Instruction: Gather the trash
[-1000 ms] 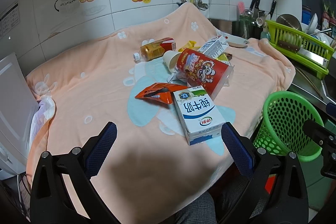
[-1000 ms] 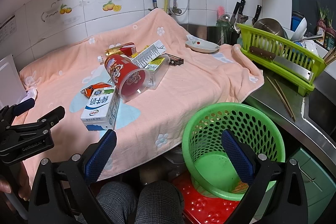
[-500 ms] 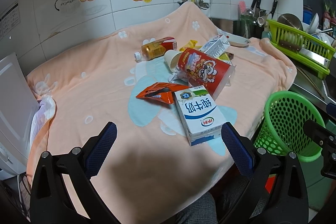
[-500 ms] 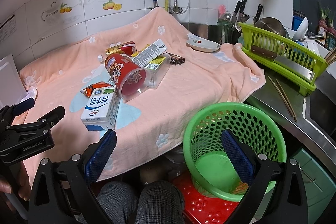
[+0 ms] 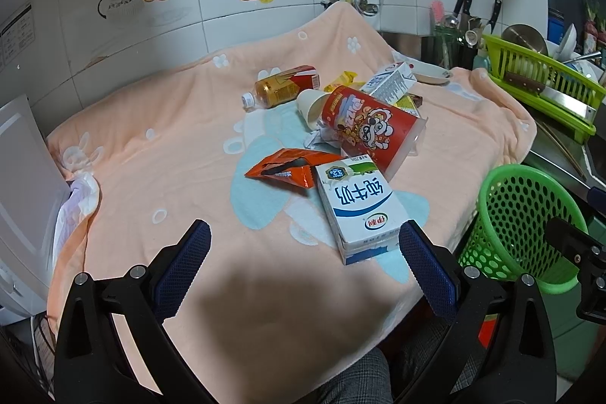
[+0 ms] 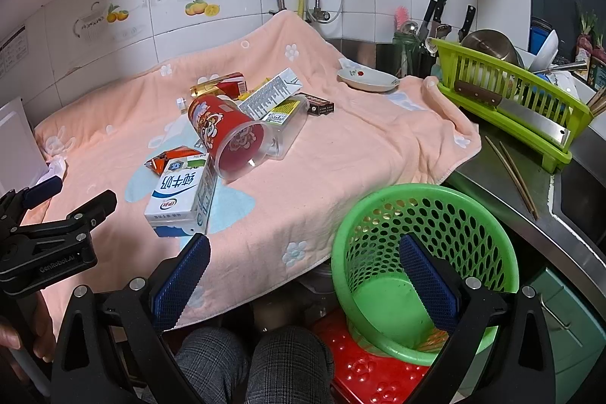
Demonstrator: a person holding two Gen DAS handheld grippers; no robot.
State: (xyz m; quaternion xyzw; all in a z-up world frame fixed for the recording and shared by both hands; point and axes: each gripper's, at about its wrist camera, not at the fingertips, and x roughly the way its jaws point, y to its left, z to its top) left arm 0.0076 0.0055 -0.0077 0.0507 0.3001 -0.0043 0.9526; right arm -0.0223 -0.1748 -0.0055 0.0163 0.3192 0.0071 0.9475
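Both tools spread wide, nothing held. Left tool hangs over bare towel at the near part of the desk, its right fingertip just beside the near end of the milk carton. Right tool hangs past the desk's front edge, partly above the green basket.

Trash is bunched mid-desk: carton nearest, orange wrapper touching its far corner, red cup on its side leaning over the carton's far end, mouth toward the basket side. Behind: paper cup, bottle, second small carton, clear container, dark small box.

Basket sits below the desk's near right corner, mouth up, looks almost empty; likely put there so trash drops straight off the edge.

Room: wide bare towel on the left and near side, clear approach to the carton. Right side is tighter: the dish and green rack with a cleaver crowd the far right edge. Lifting the carton may roll the cup.
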